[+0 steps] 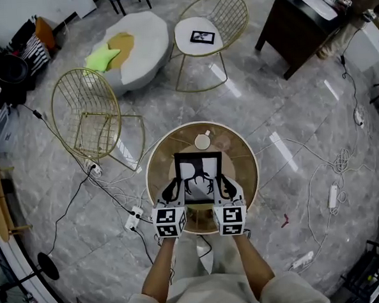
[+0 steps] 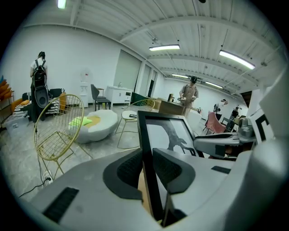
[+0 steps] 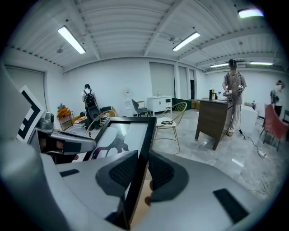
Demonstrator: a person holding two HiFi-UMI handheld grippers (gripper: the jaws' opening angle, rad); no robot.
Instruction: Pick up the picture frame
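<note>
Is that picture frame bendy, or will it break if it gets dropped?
Probably stiff: the picture frame shows straight black edges with the left tongs and right tongs pinching its two sides. Its front looks shiny like glass, so it may crack if dropped. It looks thin and likely light.

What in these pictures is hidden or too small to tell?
- Bottom edge of the frame: in the left gripper view it is hidden behind the left gripper, so I cannot tell whether it is lifted or resting on the table.
- White round thing on the table: too small in the head view to name.
</note>
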